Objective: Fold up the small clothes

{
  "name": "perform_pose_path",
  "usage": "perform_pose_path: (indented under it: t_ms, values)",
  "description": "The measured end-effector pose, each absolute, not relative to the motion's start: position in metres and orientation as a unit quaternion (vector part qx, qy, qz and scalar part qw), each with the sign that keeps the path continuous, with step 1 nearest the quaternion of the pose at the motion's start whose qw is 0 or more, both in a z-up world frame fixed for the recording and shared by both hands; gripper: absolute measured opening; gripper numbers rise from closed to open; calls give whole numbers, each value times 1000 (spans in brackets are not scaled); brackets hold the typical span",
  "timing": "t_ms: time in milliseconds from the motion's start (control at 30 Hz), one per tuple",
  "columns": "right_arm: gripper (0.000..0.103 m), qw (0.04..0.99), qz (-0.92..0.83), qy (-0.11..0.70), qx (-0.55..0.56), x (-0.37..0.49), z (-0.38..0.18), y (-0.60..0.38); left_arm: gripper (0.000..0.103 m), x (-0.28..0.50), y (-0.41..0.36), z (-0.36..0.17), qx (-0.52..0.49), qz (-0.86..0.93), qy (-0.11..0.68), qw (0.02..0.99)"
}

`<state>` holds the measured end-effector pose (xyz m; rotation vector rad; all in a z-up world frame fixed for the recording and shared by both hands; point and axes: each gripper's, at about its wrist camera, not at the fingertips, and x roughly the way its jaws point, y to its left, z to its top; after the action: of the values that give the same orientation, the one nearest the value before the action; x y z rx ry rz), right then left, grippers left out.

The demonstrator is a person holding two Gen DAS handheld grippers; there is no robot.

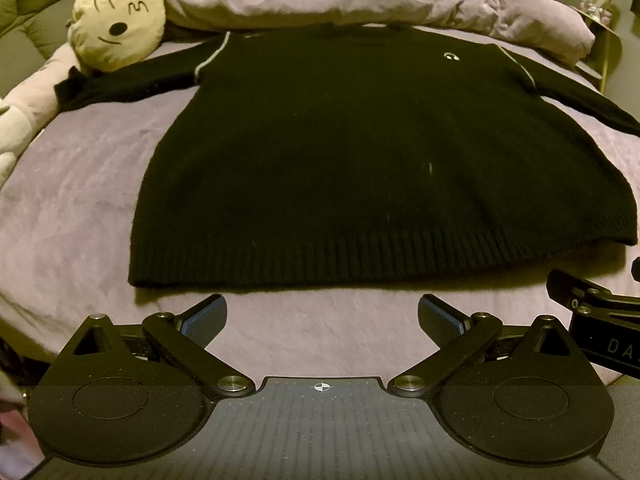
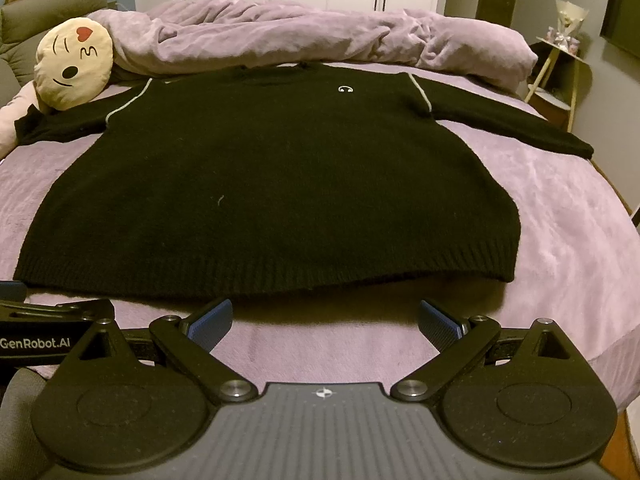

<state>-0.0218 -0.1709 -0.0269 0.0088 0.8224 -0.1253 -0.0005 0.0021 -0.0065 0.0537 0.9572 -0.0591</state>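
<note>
A black knitted sweater (image 1: pixel 352 152) lies flat, front up, on the lilac bed sheet (image 1: pixel 72 208), sleeves spread to both sides, ribbed hem towards me. It also shows in the right wrist view (image 2: pixel 272 184). My left gripper (image 1: pixel 322 318) is open and empty, just short of the hem near its middle. My right gripper (image 2: pixel 325 322) is open and empty, just short of the hem towards its right part. Each gripper's body shows at the edge of the other's view.
A round cream emoji pillow (image 1: pixel 118 26) lies on the left sleeve's end at the back left. A bunched lilac duvet (image 2: pixel 304 40) runs along the back behind the collar. A small side table (image 2: pixel 560 76) stands beyond the bed's right edge.
</note>
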Motion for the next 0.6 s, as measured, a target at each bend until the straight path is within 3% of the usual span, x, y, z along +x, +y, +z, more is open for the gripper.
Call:
perform_pose_path:
  t_ms: [600]
  values:
    - [99,912,-59,406,12,-19,-31,-173,103,3,1,-11,22,-30,471,882]
